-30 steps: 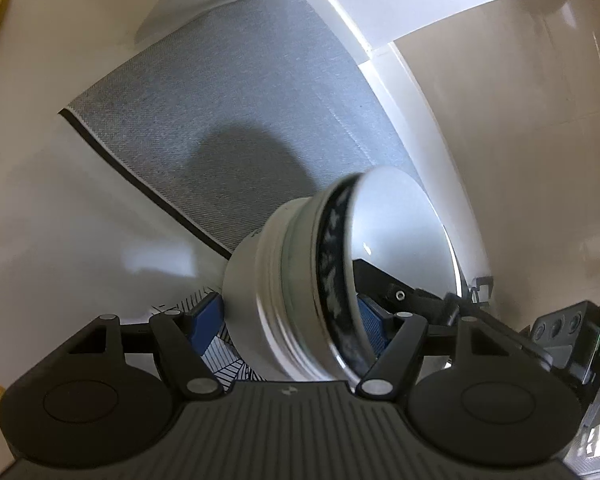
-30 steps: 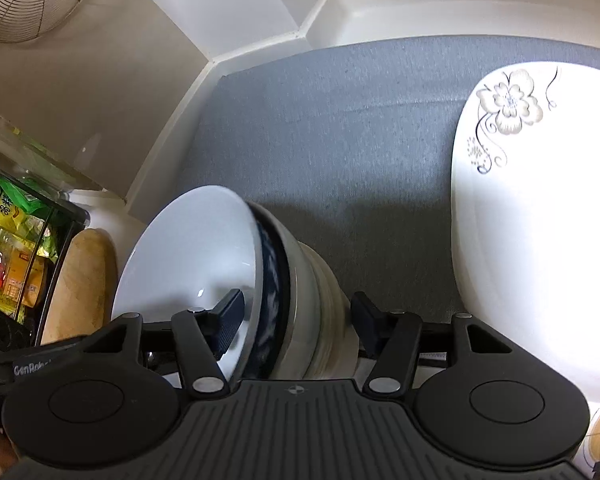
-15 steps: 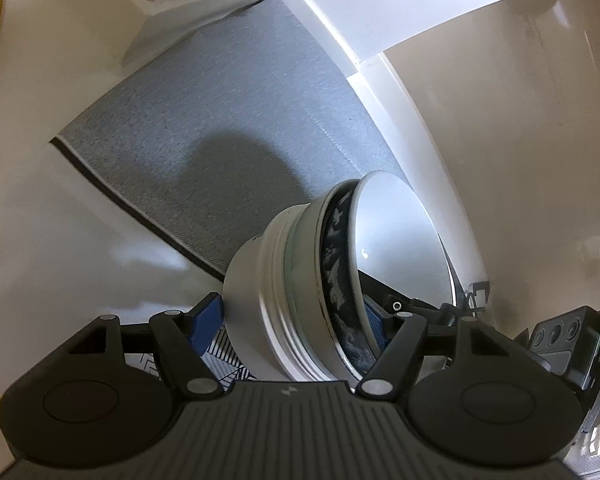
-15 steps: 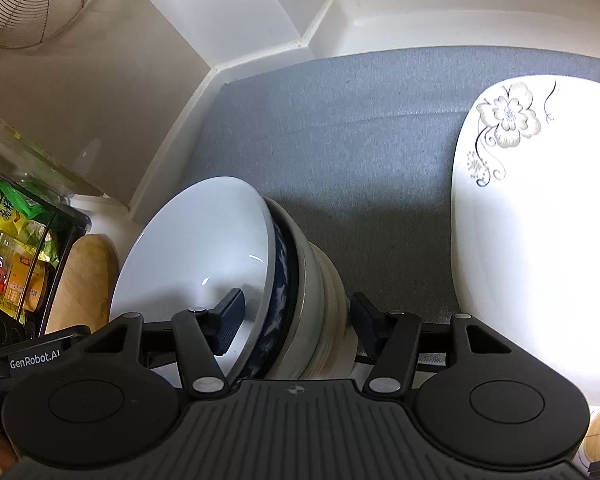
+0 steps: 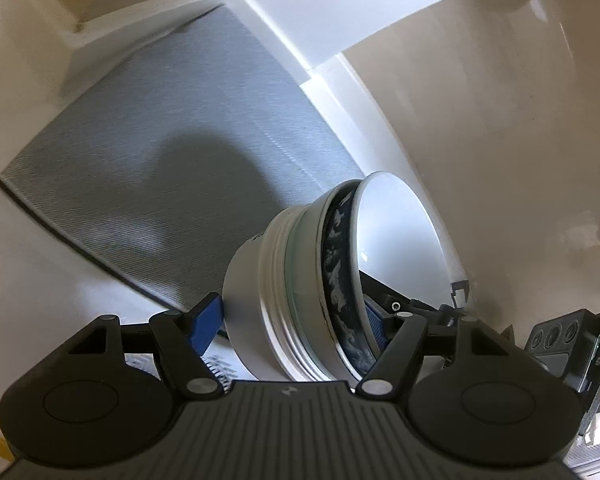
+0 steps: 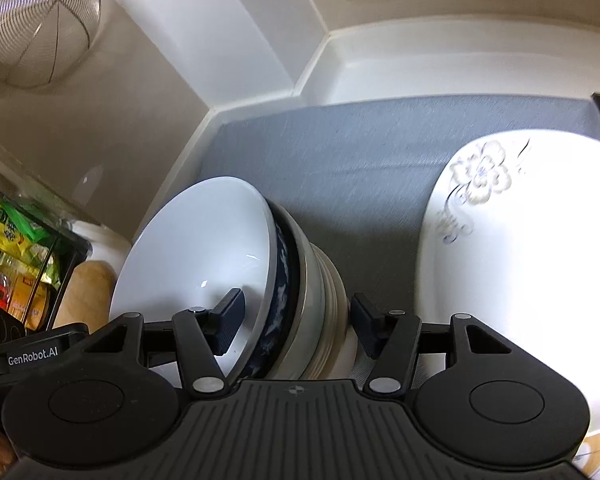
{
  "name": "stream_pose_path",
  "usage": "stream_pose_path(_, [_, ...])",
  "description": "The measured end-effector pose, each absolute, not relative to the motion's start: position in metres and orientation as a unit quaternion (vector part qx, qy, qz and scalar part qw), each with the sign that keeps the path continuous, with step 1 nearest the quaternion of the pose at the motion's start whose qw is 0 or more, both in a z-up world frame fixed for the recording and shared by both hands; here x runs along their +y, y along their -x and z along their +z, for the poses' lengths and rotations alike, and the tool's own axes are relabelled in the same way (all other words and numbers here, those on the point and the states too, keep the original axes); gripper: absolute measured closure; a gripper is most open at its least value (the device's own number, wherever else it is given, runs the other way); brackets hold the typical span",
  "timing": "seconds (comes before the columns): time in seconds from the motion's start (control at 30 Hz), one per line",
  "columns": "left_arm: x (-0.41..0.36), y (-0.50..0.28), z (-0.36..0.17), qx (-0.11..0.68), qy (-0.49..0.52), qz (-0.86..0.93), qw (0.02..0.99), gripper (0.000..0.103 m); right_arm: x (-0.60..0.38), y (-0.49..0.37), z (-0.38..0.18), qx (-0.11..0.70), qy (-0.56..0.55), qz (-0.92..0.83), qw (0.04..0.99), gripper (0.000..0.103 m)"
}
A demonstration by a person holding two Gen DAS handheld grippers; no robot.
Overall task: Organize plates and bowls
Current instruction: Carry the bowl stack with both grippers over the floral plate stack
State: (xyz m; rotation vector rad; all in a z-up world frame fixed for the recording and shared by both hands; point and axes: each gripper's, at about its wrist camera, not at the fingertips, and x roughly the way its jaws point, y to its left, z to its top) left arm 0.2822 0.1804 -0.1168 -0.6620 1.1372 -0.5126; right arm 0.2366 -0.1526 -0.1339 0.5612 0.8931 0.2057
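While both grippers share one load, entries follow.
Load: stack of nested bowls (image 5: pixel 332 280), tipped on its side, carried in the air above the grey mat (image 5: pixel 172 168).
Left gripper (image 5: pixel 296 328): clenched across the stack, one pad on the base, one inside the top bowl's mouth.
Right gripper (image 6: pixel 296 324): same hold from the opposite side (two clamps, probably so the bowls cannot slide apart).
Plate (image 6: pixel 520 264): flowered, on the mat, right of the stack.
Free mat: beside the plate; likely the landing spot.
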Motion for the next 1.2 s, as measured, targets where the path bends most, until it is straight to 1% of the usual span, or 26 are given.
stream_pose_path(0.6, [0.137,-0.295,-0.103,0.519,0.280,-0.297,0.751,0.028,-0.217,-0.219,-0.117,0.387,-0.272,0.039,0.880,0.043])
stream_pose_path(0.9, [0.092,-0.307,-0.109,0.535,0.247,-0.341,0.732,0.028,-0.266,-0.194,-0.127,0.377,-0.297,-0.018,0.877,0.043])
stream_pose_path(1.2, [0.055,-0.318,-0.121,0.556,0.213,-0.353,0.722,0.028,-0.301,-0.176,-0.156,0.390,-0.323,-0.055,0.861,0.043])
